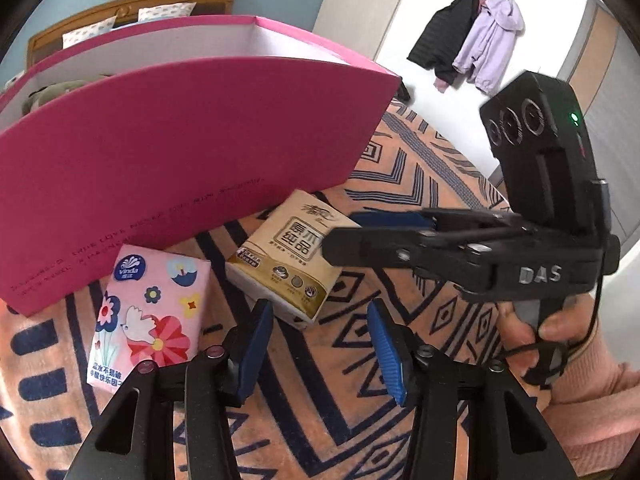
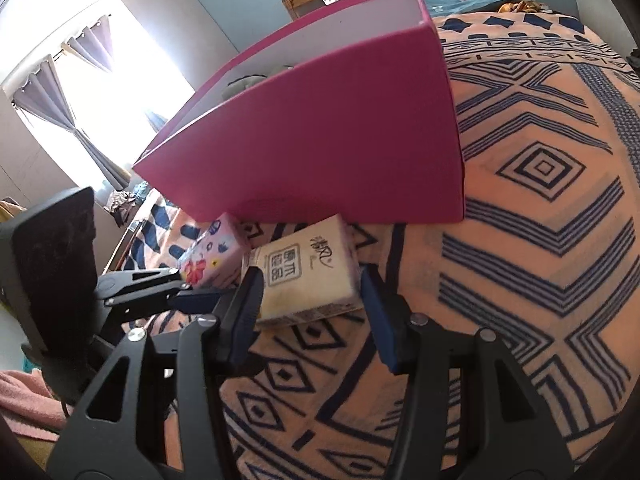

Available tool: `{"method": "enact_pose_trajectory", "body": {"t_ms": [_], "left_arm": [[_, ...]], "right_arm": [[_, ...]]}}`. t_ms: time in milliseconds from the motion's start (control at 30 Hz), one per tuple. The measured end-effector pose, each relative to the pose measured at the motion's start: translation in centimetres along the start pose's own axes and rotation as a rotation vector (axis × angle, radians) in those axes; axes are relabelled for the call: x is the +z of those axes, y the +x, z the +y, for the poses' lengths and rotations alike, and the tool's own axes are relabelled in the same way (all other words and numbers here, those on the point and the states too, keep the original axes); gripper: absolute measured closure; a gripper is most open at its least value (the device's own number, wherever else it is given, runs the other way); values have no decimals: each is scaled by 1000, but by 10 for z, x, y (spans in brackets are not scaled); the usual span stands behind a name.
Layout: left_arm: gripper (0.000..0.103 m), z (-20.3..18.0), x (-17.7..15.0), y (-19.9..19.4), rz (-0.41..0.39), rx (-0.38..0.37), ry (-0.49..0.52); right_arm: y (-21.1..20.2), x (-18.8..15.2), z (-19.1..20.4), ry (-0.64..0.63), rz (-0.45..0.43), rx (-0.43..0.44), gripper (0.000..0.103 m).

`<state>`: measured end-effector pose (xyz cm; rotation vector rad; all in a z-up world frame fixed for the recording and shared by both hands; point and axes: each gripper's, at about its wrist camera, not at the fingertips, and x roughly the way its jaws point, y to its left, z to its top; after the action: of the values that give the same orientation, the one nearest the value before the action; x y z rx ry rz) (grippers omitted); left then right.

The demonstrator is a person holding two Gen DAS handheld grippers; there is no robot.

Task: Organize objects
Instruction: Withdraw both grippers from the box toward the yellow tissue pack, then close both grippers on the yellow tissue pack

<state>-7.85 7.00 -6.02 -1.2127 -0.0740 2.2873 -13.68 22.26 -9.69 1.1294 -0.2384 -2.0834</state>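
1. Right now both grippers hang low over a bed covered by an orange blanket (image 2: pixel 540 240) with dark blue geometric lines.
2. Ahead of both grippers stands a pink box (image 1: pixel 180 168), open at the top, white inside, with something olive-coloured showing inside it at the far left in the left wrist view.
3. Just in front of the box wall lie two tissue packs side by side on the blanket.
4. The beige tissue pack (image 2: pixel 308 272) lies straight ahead of the right gripper (image 2: pixel 312 312), whose jaws are spread wide, one blue pad on each side of the pack's near end; I cannot tell whether the pads touch it.
5. The pink floral tissue pack (image 1: pixel 148 312) lies ahead and to the left of the left gripper (image 1: pixel 320 344), near its left finger but outside the gap.
6. The left gripper is also spread apart with nothing between its blue pads (image 1: pixel 256 344); only blanket shows in the gap, with the beige pack's near corner just beyond it.
7. In the left wrist view the right gripper reaches in from the right, its tip over the beige pack, with the person's right hand (image 1: pixel 532 332) wrapped around its handle.
8. Beyond the bed, to the right of the left gripper, coats (image 1: pixel 472 40) hang on a rack against a white wall.
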Motion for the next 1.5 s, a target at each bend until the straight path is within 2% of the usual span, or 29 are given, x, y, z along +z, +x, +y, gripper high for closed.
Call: {"method": "enact_pose_trajectory", "body": {"t_ms": [267, 400, 567, 667, 900, 1000, 1500], "left_arm": [[54, -4, -5, -3, 18, -48, 17], [54, -3, -5, -6, 14, -53, 16], [54, 2, -3, -6, 8, -34, -19], [65, 7, -3, -6, 6, -35, -40], [65, 9, -3, -3, 9, -31, -49], [65, 6, -4, 0, 8, -30, -47], [65, 2, -2, -3, -19, -28, -49]], "right_arm": [[-17, -22, 1, 42, 11, 35, 50], [-25, -32, 2, 31, 18, 1, 50], [-27, -29, -6, 55, -19, -22, 50], [-18, -26, -3, 53, -23, -24, 50], [-11, -21, -3, 59, -19, -15, 50], [-9, -21, -1, 51, -15, -22, 60], [-13, -26, 4, 39, -22, -37, 60]]}}
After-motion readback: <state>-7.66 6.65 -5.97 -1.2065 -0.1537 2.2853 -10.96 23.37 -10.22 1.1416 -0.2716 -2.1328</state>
